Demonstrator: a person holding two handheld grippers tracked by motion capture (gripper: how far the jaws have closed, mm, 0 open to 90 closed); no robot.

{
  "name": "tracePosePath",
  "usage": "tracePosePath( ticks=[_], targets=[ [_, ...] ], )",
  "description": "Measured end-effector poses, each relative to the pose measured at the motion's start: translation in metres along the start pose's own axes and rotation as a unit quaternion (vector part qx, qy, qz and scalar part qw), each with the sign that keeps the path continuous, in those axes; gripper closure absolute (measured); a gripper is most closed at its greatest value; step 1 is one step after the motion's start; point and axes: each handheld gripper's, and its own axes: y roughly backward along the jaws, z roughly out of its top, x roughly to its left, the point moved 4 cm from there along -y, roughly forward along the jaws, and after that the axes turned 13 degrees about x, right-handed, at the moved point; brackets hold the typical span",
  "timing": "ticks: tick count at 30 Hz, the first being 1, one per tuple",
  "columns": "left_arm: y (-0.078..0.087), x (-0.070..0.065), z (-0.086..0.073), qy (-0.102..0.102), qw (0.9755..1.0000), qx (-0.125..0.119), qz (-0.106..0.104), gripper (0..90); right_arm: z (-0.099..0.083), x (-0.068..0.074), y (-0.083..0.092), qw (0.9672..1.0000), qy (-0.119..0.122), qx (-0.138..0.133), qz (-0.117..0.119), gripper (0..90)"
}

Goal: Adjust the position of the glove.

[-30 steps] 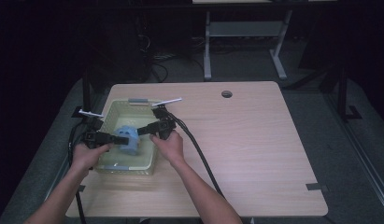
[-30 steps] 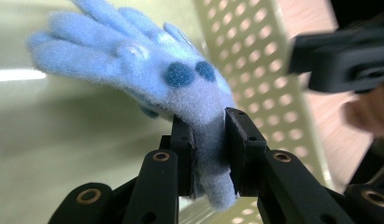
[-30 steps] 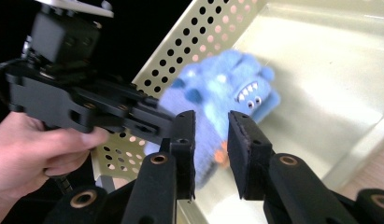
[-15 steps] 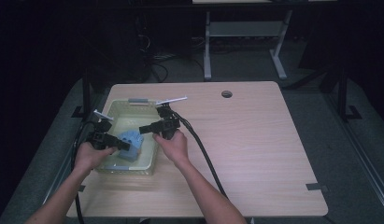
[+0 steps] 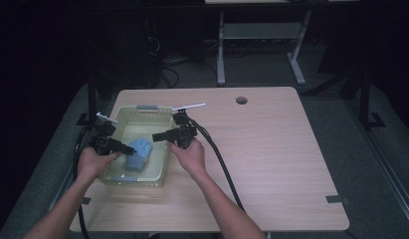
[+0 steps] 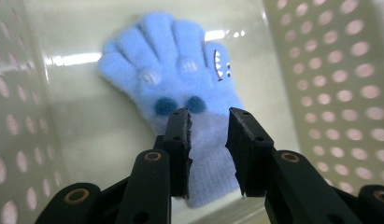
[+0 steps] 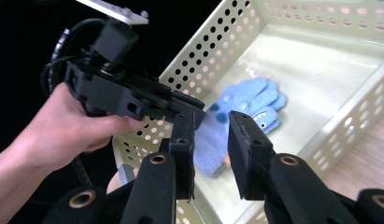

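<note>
Left claw (image 6: pixel 208 128) held low inside pale perforated basket (image 5: pixel 159 115), jaws narrowly apart, gripping nothing. Just ahead of its tips, blue glove (image 6: pixel 185 88) flat on basket floor, cuff toward claw. Right claw (image 7: pixel 210 135) raised above basket's near wall, jaws narrowly apart, empty. Beyond right claw, wide bare counter (image 5: pixel 281 149).

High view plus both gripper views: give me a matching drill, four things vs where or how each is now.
Things:
1. fuzzy light-blue knit glove with a monster face
2. pale green perforated plastic basket
3. left gripper
4. right gripper

States:
A. open, above the basket's right rim
B. on the table's left part
C. open, jaws either side of the glove's cuff
D. flat on the basket floor

Pairs: 1-D, 2-B, 3-C, 4-A
</note>
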Motion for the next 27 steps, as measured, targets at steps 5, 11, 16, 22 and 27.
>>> tracePosePath(
  ticks=[5, 11, 16, 22, 27],
  targets=[
    [-0.013, -0.001, 0.003, 0.004, 0.9992, 0.030, 0.025, 69.4, -0.002, -0.003, 0.006, 1.0000, 0.001, -0.007, -0.003, 71.6],
    [-0.021, -0.003, 0.003, -0.003, 0.9978, 0.055, 0.036, 69.2, -0.005, -0.006, 0.011, 0.9999, -0.004, -0.008, -0.006, 71.3],
    [-0.011, -0.002, 0.003, 0.001, 0.9995, 0.028, 0.012, 66.2, -0.006, -0.006, 0.013, 0.9999, -0.001, -0.011, -0.003, 70.2],
    [0.010, -0.005, 0.004, -0.010, 0.9993, -0.032, -0.017, 59.1, -0.007, -0.009, 0.015, 1.0000, -0.007, -0.007, 0.001, 66.4],
    [0.022, -0.010, 0.006, -0.022, 0.9977, -0.053, -0.036, 55.9, -0.007, -0.013, 0.017, 0.9999, -0.009, -0.010, 0.001, 64.0]
  ],
)
